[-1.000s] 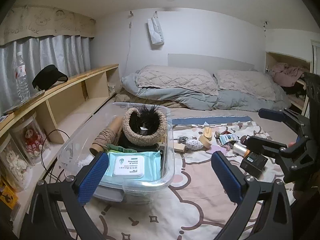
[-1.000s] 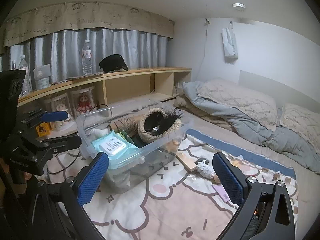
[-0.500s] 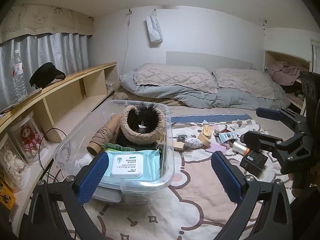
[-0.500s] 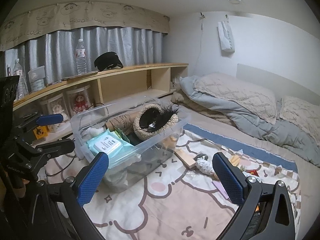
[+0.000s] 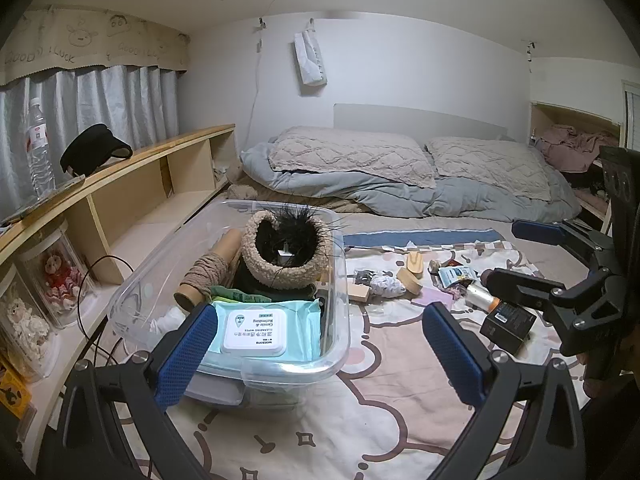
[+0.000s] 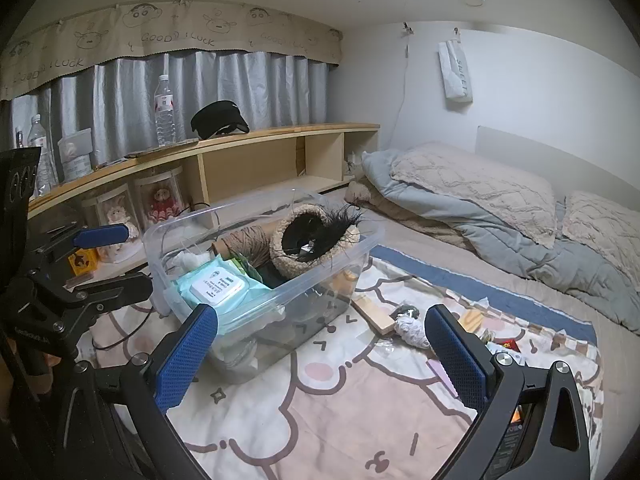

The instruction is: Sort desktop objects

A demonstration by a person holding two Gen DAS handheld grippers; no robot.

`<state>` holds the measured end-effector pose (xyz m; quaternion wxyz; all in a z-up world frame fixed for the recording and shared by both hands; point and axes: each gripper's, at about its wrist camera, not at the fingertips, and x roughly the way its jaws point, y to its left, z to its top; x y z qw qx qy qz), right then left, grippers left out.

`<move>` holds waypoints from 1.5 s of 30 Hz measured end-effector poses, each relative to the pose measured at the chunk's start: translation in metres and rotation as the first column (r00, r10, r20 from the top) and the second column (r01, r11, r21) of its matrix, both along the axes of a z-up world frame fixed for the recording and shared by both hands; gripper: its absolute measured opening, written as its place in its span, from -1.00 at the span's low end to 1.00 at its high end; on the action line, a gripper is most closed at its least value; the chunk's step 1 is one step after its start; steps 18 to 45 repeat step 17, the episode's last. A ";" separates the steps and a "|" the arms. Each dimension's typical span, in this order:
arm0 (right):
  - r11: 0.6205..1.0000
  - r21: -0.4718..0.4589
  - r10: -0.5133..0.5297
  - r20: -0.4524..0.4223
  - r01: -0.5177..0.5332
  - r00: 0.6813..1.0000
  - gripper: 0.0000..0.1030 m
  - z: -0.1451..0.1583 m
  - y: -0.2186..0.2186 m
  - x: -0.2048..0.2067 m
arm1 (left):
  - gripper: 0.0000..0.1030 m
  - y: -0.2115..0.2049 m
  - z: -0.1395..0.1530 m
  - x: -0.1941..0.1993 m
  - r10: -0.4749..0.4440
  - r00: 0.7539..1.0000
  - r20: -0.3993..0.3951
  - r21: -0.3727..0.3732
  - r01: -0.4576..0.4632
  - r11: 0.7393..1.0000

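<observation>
A clear plastic bin stands on a cartoon-print blanket. It holds a pack of wet wipes, a fleecy round basket and a roll of brown twine. Loose small items lie right of it: wooden blocks, a white crumpled wad, a black box. My left gripper is open and empty, just before the bin. My right gripper is open and empty; it also shows in the left wrist view.
A wooden shelf runs along the left with a water bottle, a black visor cap and doll jars. Pillows and a grey duvet lie at the back. A black cable runs beside the bin.
Both grippers have drawn back and tilted up a little, so the bin and the loose items sit lower in both views. Nothing was picked up or released.
</observation>
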<state>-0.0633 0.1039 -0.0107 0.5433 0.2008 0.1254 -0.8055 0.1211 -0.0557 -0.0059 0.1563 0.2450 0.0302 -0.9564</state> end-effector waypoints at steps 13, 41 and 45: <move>1.000 0.003 -0.001 0.011 0.001 1.000 1.00 -0.001 0.000 0.000 | 1.00 0.000 0.001 -0.001 0.003 1.000 0.001 0.001 -0.003 1.000; 1.000 0.004 -0.001 0.012 0.001 1.000 1.00 -0.001 -0.001 0.000 | 1.00 0.001 0.002 -0.002 -0.002 1.000 -0.001 -0.004 0.002 1.000; 1.000 0.004 -0.001 0.012 0.001 1.000 1.00 -0.001 -0.001 0.000 | 1.00 0.001 0.002 -0.002 -0.002 1.000 -0.001 -0.004 0.002 1.000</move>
